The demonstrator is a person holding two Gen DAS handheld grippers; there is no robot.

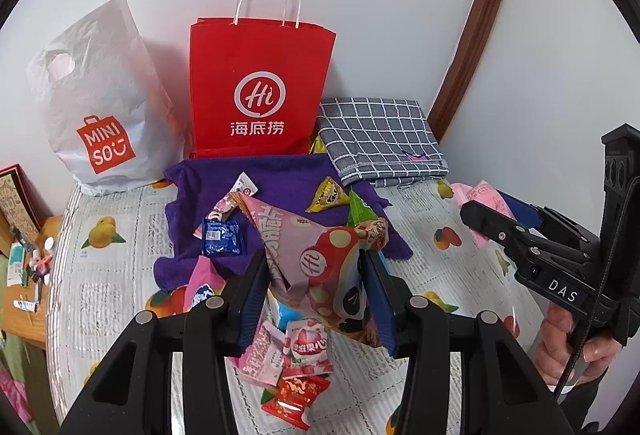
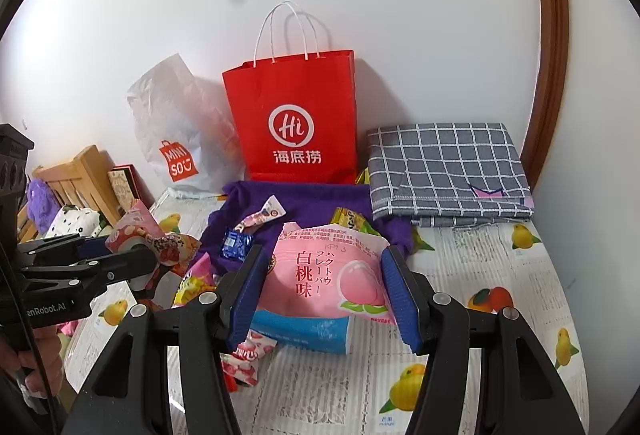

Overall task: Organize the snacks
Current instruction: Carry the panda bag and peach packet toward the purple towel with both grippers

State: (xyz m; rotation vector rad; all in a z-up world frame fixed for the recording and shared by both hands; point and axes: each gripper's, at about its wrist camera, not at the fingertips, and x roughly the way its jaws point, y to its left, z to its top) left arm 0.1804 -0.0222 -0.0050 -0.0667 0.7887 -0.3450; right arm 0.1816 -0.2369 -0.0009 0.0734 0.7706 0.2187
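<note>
Blue-padded left gripper point(image 1: 316, 291) clamps a crinkled pink snack bag with red "Hi" logo point(image 1: 320, 259), lifted above small strawberry-print sweet packets point(image 1: 304, 347). Right gripper point(image 2: 326, 291) grasps a flat pink peach-print packet point(image 2: 332, 275) above a light-blue carton point(image 2: 304, 331). Farther back: purple towel point(image 2: 316, 199), red paper bag point(image 2: 296, 119) at the wall.

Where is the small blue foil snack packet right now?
The small blue foil snack packet lies on the purple towel, in front of the red paper bag, left of centre in both wrist views.
</note>
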